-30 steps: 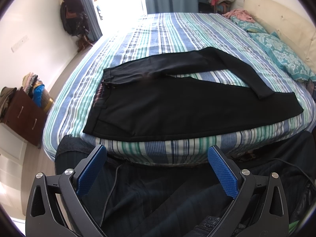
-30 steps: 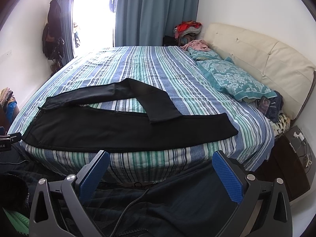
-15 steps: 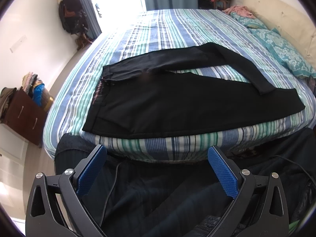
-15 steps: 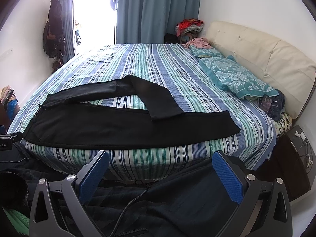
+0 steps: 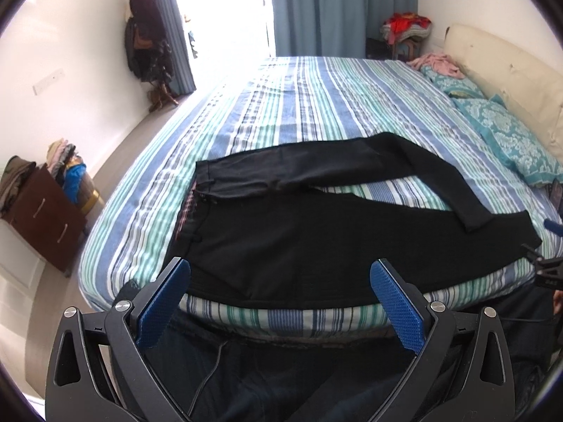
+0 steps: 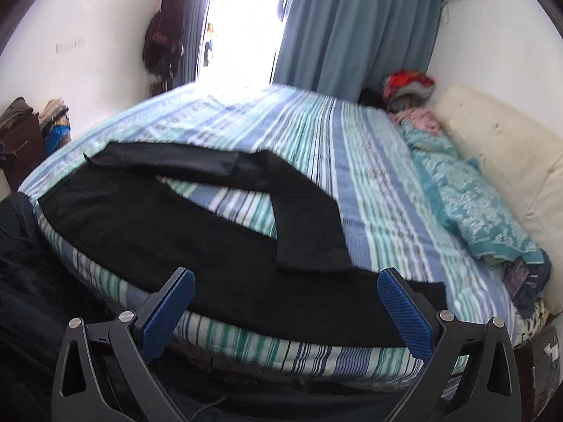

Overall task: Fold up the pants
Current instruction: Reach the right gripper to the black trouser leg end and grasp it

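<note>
Black pants lie flat on the striped bed, waistband at the left, one leg along the near edge, the other bent across the bed with its cuff lying on the near leg. They also show in the right wrist view. My left gripper is open and empty, just short of the bed's near edge by the waist end. My right gripper is open and empty, above the near edge by the leg ends. Its tip shows at the right of the left wrist view.
Teal pillows and a cream headboard are on the right. A dark dresser with clothes stands at the left, a coat rack by the curtains. Dark fabric and a cable lie below the grippers.
Both grippers have moved forward toward the bed, so the pants sit closer and lower in view. The right view has swung left and is blurred. The pants have not moved.
</note>
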Tool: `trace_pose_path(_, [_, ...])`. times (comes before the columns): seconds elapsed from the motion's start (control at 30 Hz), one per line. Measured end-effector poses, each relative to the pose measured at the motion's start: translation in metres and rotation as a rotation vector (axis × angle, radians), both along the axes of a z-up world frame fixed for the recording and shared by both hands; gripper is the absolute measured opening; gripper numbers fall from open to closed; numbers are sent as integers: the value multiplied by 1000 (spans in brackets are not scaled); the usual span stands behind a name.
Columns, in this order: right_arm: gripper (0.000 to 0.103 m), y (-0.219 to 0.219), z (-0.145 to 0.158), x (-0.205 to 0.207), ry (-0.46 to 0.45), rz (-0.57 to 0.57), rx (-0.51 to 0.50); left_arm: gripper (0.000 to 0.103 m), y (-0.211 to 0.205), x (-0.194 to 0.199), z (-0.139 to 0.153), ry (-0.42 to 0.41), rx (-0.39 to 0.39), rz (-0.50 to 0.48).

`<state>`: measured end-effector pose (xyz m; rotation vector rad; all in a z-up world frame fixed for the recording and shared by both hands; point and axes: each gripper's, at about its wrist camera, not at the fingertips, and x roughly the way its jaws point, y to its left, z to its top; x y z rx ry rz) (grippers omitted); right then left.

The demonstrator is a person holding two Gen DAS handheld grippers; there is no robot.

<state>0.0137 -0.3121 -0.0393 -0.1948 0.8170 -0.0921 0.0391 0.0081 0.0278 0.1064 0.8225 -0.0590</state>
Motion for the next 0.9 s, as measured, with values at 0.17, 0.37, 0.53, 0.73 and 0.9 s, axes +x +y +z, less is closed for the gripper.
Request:
trace_pose_path(0.17, [85, -18, -79, 68, 188, 82, -65, 102, 1, -1, -19, 67, -17, 22])
trace_pose_path(0.37, [81, -19, -142, 121, 248, 145, -169, 102, -1, -3, -40, 132, 24, 33])
trace_pose_path(0.53, [17, -41, -144, 146, 281, 81, -110, 102, 2, 5, -47, 161, 30, 61])
trace_pose_path(0.73, [13, -73, -59, 159, 72, -38, -176, 102, -12, 23, -59, 200, 44, 32])
trace_pose_path(0.9, [13, -137, 2, 227, -31, -175, -183, 102, -41, 46, -64, 209, 72, -32])
